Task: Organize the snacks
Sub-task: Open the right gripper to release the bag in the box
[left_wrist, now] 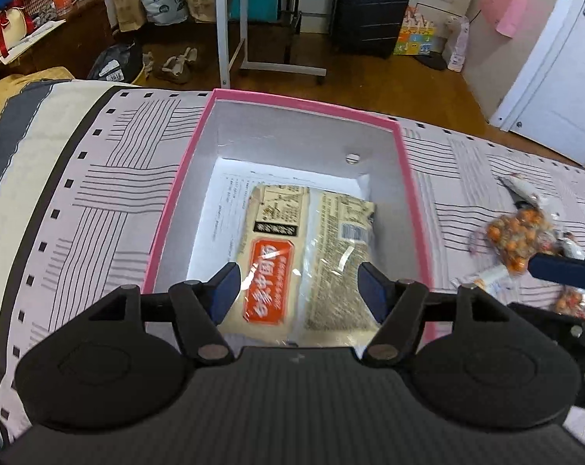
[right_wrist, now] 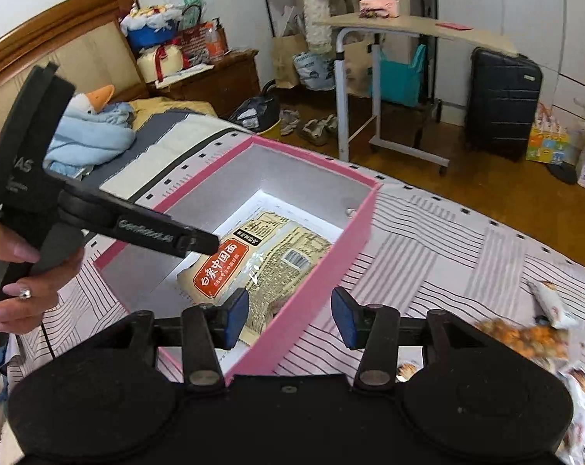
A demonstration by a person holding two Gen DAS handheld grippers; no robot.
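Observation:
A pink box (left_wrist: 406,178) with a white inside stands open on the bed. A beige noodle packet (left_wrist: 308,255) with an orange label lies flat in it; it also shows in the right wrist view (right_wrist: 261,267). My left gripper (left_wrist: 298,294) is open and empty just above the packet at the box's near end. My right gripper (right_wrist: 290,319) is open and empty over the box's right wall (right_wrist: 323,267). Bags of orange snacks (left_wrist: 521,236) lie on the bedspread right of the box, also in the right wrist view (right_wrist: 525,339).
The bed has a striped cover (left_wrist: 110,193). A blue towel and a goose toy (right_wrist: 95,124) lie near the headboard. Beyond the bed are wooden floor, a rolling table (right_wrist: 401,27) and a dark suitcase (right_wrist: 501,104).

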